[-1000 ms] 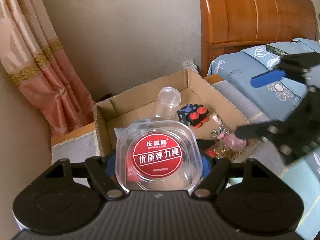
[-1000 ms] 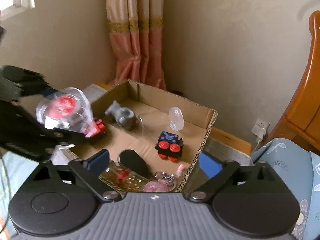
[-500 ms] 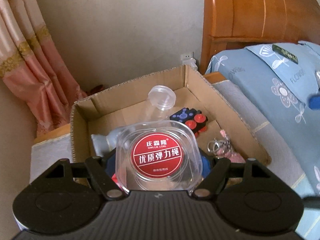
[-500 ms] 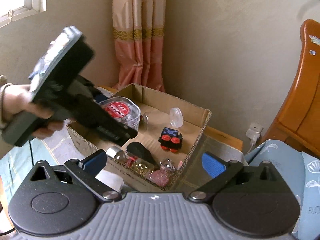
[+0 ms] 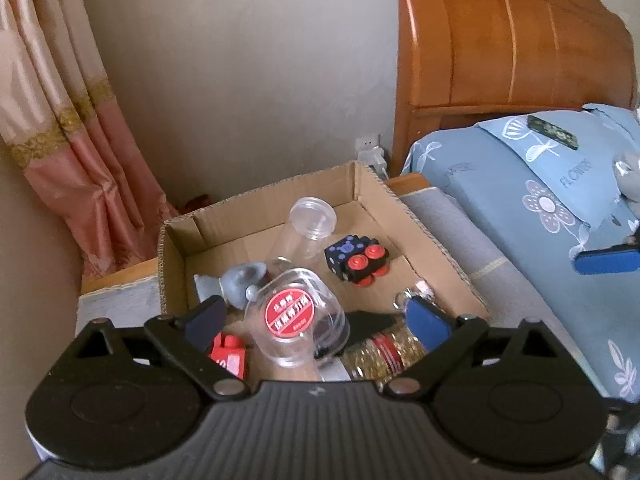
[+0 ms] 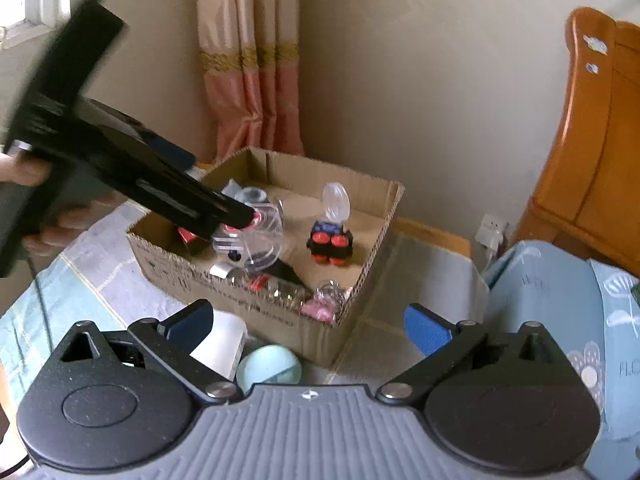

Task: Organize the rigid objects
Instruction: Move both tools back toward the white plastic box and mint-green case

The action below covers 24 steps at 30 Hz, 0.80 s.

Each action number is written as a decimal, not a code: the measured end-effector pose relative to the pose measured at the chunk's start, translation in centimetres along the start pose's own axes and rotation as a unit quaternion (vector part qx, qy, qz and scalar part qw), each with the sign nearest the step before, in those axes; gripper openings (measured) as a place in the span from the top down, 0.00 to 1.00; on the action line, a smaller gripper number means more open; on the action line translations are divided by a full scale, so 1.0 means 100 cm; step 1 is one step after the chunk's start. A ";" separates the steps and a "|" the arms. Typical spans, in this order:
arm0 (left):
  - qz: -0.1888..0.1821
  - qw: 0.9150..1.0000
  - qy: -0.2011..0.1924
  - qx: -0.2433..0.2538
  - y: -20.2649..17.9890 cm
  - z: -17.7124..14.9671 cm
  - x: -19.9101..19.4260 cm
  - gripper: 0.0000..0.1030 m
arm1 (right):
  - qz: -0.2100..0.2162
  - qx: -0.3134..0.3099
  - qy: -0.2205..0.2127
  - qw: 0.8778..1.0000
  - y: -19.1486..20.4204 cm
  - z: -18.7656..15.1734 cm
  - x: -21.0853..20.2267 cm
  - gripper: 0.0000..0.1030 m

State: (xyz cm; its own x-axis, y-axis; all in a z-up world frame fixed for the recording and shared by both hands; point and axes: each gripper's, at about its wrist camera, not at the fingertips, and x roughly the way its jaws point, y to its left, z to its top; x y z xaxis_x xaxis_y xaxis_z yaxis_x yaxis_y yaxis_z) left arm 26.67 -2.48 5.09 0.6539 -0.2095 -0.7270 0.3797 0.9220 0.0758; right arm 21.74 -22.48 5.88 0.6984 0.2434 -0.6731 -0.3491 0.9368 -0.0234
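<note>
A clear plastic case with a red round label lies tilted in the cardboard box, between the spread fingers of my left gripper, which is open above the box's near side. The case also shows in the right wrist view, under the left gripper's tip. My right gripper is open and empty, held back from the box. In the box lie a clear jar, a black and red cube toy, a grey piece, a red block, a gold-filled bottle and a keychain.
A pale blue ball and a white object lie on the mat in front of the box. A blue pillow and wooden headboard stand to the right, a pink curtain to the left.
My left gripper has opened and let go of the clear case, which now lies tilted in the box. My right gripper has drawn back farther from the box.
</note>
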 end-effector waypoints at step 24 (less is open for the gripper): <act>0.041 0.997 0.029 -0.059 -0.039 -0.093 0.001 0.02 | -0.087 0.105 0.074 0.988 0.027 -0.102 0.045 0.00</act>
State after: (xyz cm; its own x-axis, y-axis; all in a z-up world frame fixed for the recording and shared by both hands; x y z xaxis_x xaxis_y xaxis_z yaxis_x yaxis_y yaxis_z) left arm 19.14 -3.03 -1.59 0.6392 -0.1149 -0.7604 0.2446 0.9678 0.0594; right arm 17.58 -21.44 -4.70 0.6318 0.0496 -0.7735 -0.0832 0.9965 -0.0041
